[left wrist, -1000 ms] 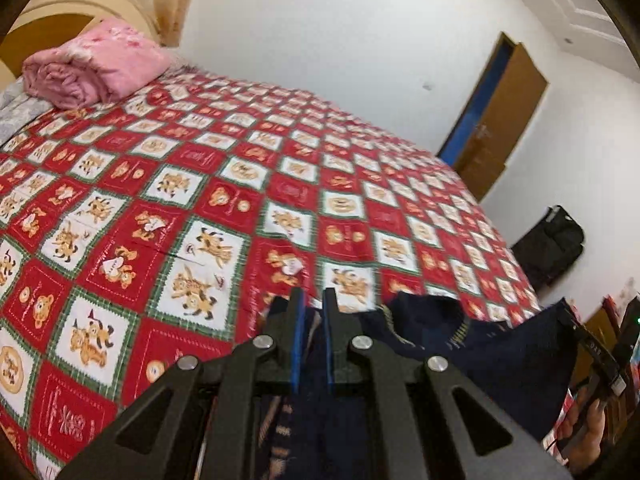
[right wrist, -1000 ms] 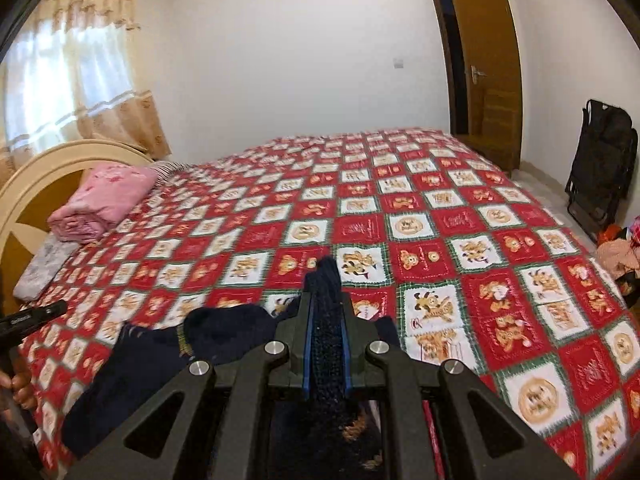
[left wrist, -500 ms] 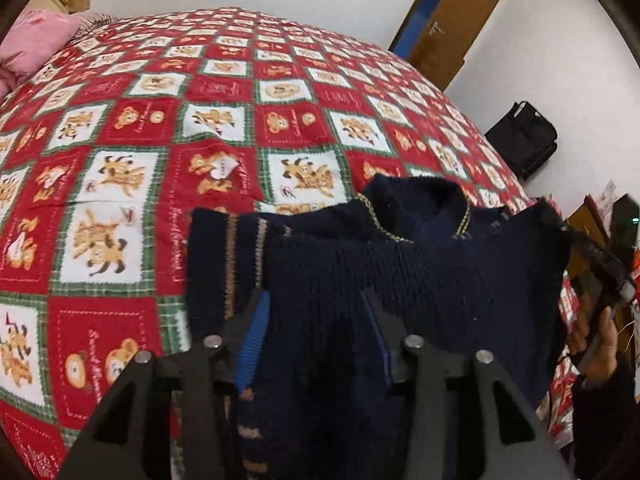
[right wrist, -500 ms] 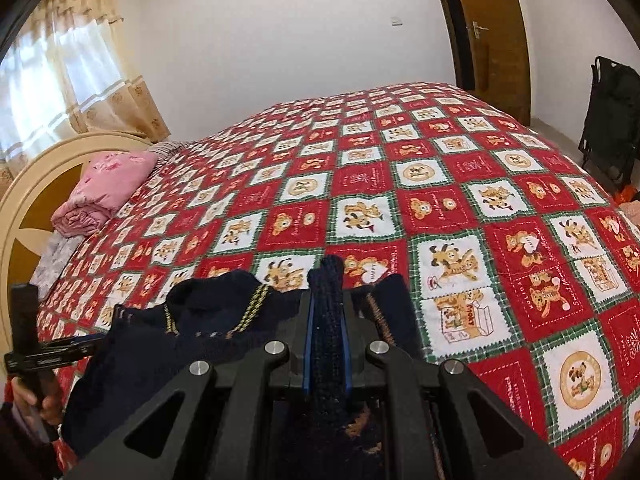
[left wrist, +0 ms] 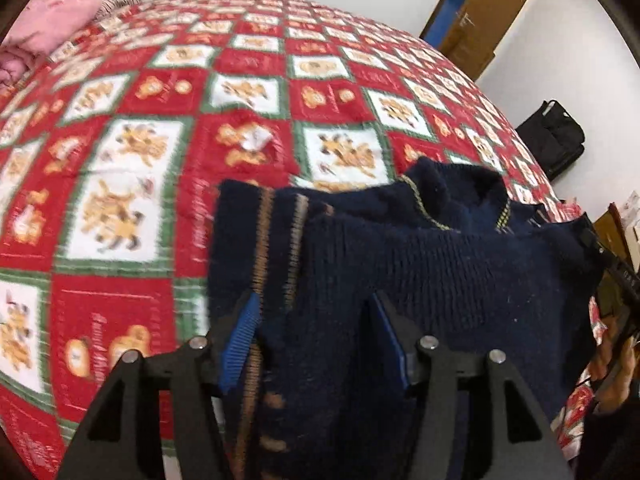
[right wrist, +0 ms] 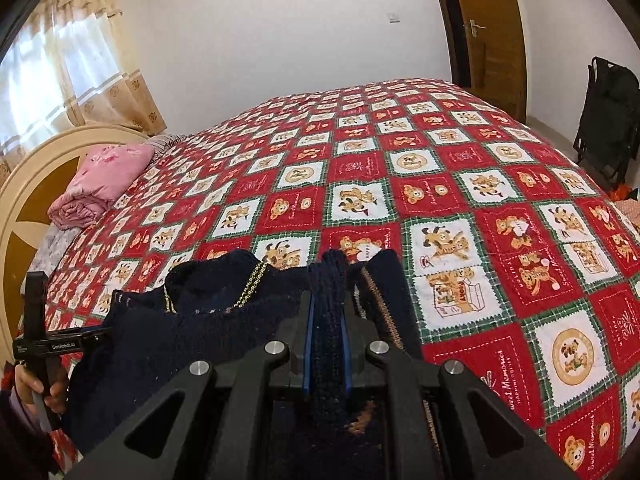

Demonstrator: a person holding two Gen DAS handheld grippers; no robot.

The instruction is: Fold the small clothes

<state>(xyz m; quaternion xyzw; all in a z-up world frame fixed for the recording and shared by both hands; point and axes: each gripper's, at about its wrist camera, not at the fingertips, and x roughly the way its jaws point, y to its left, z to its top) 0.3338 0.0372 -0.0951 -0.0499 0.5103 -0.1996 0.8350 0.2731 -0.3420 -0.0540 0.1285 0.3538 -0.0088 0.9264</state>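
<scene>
A small navy knit sweater [left wrist: 440, 264] with brown-striped cuffs and a gold-trimmed collar lies on the near edge of the bed. My left gripper [left wrist: 316, 316] is open, its jaws spread over the sweater's folded-in sleeve. My right gripper [right wrist: 327, 296] is shut on a bunched fold of the sweater [right wrist: 180, 320]. In the right wrist view the other hand-held gripper [right wrist: 40, 344] shows at the far left; in the left wrist view the opposite one [left wrist: 616, 272] is at the sweater's right edge.
The bed carries a red, white and green checked quilt [right wrist: 440, 184] with bear prints. A folded pink blanket [right wrist: 104, 184] lies by the cream headboard [right wrist: 24, 200]. A wooden door [right wrist: 492, 32] and a black bag [right wrist: 608, 116] stand beyond the bed.
My left gripper has let go of the sweater and opened, tilting down over it. My right gripper stays shut on its fold, and the sweater has settled lower on the quilt.
</scene>
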